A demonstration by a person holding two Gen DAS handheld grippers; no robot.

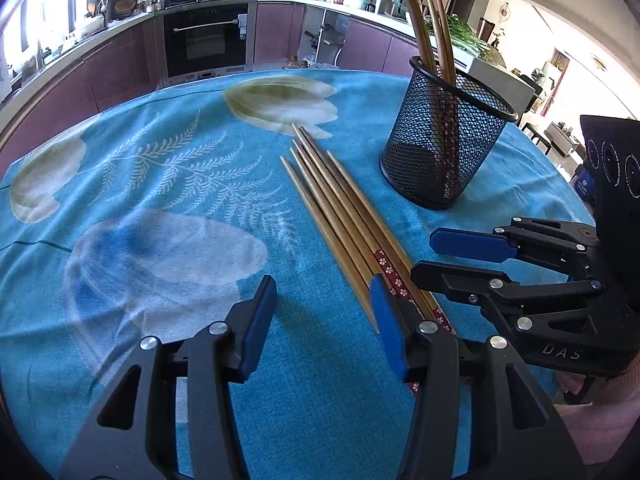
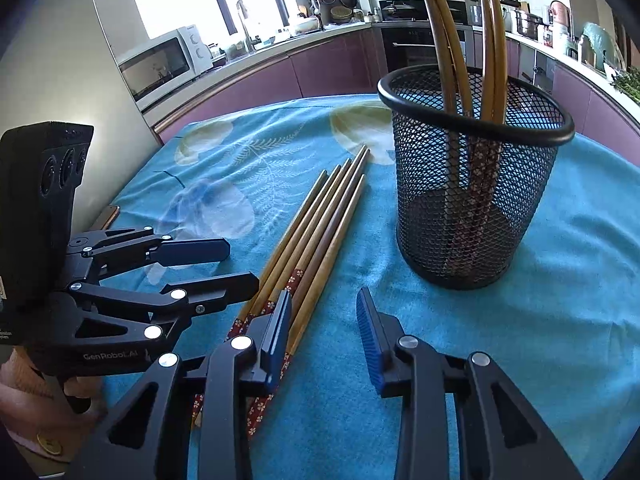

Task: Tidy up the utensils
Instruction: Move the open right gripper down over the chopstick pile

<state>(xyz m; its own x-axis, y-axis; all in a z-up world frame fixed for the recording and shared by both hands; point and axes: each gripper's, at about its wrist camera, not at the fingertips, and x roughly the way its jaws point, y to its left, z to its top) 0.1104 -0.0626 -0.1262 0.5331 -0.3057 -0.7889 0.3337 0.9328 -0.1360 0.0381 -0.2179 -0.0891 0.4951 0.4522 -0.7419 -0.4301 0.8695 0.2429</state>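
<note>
Step in hand: picking the next chopstick off the bundle of chopsticks (image 1: pixel 340 216) and standing it in the mesh holder (image 1: pixel 444 136), as I judge it.
Landmark: the mesh holder stands upright on the blue tablecloth (image 1: pixel 160 160), with a few chopsticks in the holder (image 2: pixel 472 40) leaning against its rim.
Task's thing: the loose bundle lies flat just to the left of the holder, tips pointing away, patterned red ends toward the grippers.
Left gripper (image 1: pixel 324 312): spread wide, empty; its right finger sits over the bundle's near end, farther from the holder than the right gripper.
Right gripper (image 2: pixel 324 320): spread, empty; its left finger rests over the patterned ends, the right finger on the holder's side.
Doing it well: take a single stick from the edge nearest the holder, so the neighbours are not dragged along.
Grip point: close on the thick patterned end, not the taper.
Risk: the sticks touch one another, so two may be pinched together.
Placing: tip it upright, then lower it clear of the leaning ones.
</note>
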